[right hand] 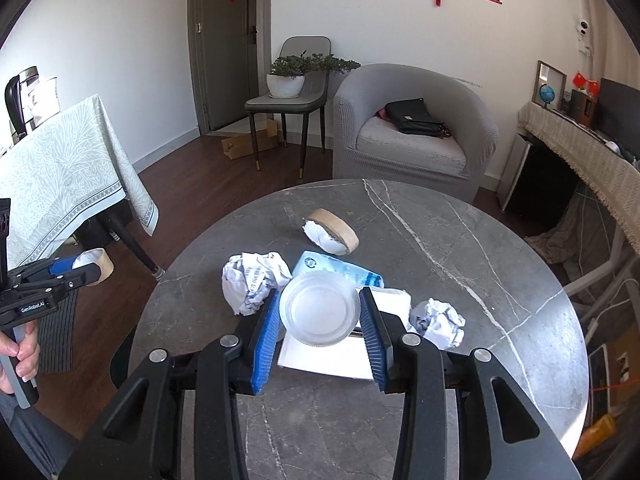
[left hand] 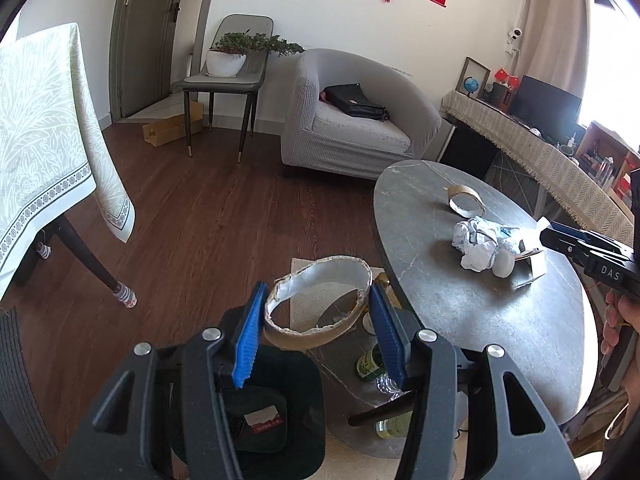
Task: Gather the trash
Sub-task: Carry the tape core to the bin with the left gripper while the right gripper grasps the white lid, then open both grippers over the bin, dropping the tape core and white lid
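My left gripper point(left hand: 318, 300) is shut on a torn cardboard tape ring point(left hand: 320, 304) and holds it above a dark green trash bin point(left hand: 280, 416) on the floor left of the table. My right gripper point(right hand: 320, 312) is shut on a clear plastic lid point(right hand: 320, 308) over the round grey table point(right hand: 440, 248). On the table lie a second cardboard ring point(right hand: 332, 232), two crumpled paper balls point(right hand: 252, 280) point(right hand: 438, 320), a blue-white wrapper point(right hand: 340, 268) and a white sheet point(right hand: 328, 352). The left gripper also shows in the right wrist view point(right hand: 86, 268).
A grey armchair point(right hand: 412, 132) with a black bag stands behind the table. A chair with a potted plant point(right hand: 288, 80) stands by the door. A table with a green cloth point(right hand: 60, 172) is at the left. Bottles point(left hand: 372, 360) lie on the shelf under the table.
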Tool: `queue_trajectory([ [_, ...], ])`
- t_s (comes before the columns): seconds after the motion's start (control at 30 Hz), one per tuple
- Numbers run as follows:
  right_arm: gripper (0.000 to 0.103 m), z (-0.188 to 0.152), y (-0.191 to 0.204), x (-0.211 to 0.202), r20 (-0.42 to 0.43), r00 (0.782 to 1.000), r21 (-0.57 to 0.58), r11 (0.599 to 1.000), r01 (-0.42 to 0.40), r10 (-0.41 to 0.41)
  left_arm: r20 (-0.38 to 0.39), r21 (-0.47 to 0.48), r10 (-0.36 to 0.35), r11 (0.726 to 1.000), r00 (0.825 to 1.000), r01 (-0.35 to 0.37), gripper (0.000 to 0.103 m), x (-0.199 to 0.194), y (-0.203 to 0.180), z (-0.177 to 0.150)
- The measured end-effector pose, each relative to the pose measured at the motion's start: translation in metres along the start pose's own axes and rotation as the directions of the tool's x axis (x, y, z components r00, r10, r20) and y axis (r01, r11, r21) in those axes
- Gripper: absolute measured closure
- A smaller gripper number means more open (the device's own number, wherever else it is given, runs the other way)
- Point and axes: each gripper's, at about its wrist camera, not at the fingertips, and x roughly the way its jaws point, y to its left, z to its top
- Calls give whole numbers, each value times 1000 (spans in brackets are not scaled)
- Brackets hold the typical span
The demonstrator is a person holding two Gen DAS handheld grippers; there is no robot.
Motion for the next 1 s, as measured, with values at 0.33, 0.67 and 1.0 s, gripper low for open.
queue_trajectory([
  [0.33,63,17,65,22,0,992,-36,992,-123,123,-62,-65,75,995,995,-79,49,2,50,-17],
  [0.67,63,20,127,47,-33,974,-75,971,-225,223,-169,-82,101,990,980,-116,49,16,85,-42],
  [1.0,63,18,181,72,-108,953,-132,946,-296,283,-277,-78,112,987,954,-139,48,36,107,-67],
])
